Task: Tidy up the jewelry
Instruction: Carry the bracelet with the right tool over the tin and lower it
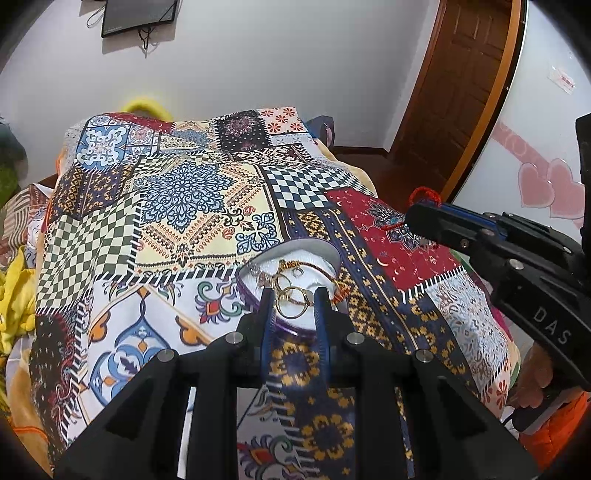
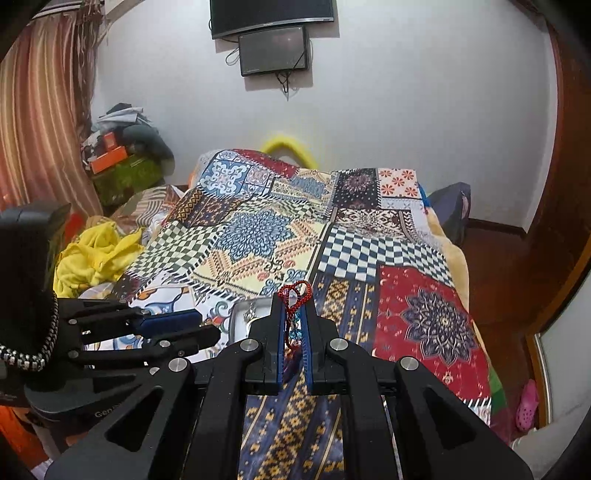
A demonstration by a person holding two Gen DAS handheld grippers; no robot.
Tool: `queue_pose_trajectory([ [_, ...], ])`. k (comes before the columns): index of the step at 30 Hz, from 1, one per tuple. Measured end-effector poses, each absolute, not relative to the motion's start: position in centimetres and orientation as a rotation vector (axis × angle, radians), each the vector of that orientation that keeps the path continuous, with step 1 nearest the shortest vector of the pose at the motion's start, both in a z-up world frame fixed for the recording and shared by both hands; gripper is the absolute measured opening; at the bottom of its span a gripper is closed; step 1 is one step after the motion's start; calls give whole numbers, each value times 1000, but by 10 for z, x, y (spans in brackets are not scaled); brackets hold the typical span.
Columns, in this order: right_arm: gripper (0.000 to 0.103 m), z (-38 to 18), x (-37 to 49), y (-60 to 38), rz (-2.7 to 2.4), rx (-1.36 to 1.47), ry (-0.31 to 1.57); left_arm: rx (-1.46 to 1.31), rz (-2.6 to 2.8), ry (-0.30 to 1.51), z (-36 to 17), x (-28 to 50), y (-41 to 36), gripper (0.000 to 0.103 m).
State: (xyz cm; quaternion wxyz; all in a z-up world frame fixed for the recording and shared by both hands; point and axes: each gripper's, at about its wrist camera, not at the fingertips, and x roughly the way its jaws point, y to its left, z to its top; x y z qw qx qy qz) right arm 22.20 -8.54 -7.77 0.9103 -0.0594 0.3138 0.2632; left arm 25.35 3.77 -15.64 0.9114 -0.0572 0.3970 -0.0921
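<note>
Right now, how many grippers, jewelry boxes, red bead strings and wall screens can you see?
Grippers: 2, left gripper and right gripper
Jewelry box: 1
Red bead string: 1
Wall screens: 2, upper screen and lower screen
Total: 6

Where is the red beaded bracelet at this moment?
The red beaded bracelet is pinched between the right gripper's fingers, held above the patchwork bedspread, right of the jewelry box.
</note>
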Motion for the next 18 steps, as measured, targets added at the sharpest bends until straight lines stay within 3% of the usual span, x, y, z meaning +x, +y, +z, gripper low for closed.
queue_pose_trajectory([
  [18,7,-108,265,-66,605,-119,777,-148,-234,905,-187,293,42,20],
])
